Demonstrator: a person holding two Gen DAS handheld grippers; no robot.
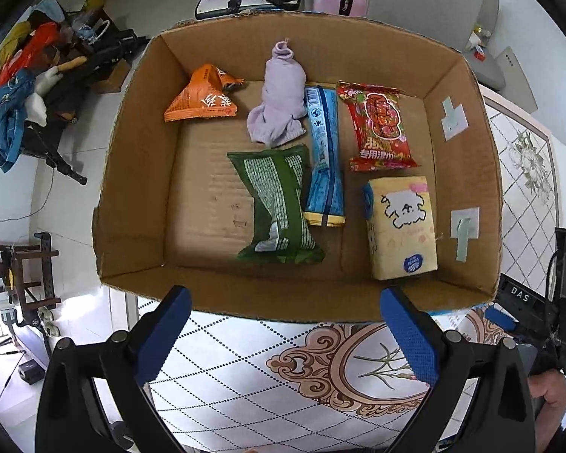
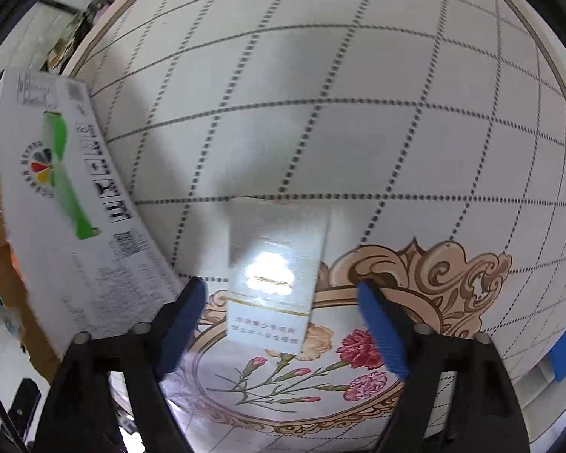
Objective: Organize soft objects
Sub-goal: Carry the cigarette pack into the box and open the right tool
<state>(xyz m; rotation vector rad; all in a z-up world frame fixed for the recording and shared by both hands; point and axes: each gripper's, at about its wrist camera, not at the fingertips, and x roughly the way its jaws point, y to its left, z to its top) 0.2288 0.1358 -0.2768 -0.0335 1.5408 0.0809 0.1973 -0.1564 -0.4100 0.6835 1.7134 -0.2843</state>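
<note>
Right now the glossy white rectangular packet lies flat on the tile-patterned surface, between the blue pads of the right gripper, just right of the printed white outer wall of the open brown cardboard box.

The main risk is a poor pick. The packet looks slick and lies flush, so pads closing from the sides could skid over the wrapper or nudge it away without lifting it. The right view is smeared, so I cannot be sure whether the pads are clear of the packet, though a gap seems to show on both sides. Carrying it left, it could also catch on the box rim.

The right jaws stand released, well apart, gripping nothing. The left gripper hangs over the near rim of the box, its jaws spread wide and empty.

Inside the box lie an orange snack pouch, a rolled lilac sock, a green foil bag, a long blue wrapper, a red wet-wipe pack and a yellow tissue pack.
</note>
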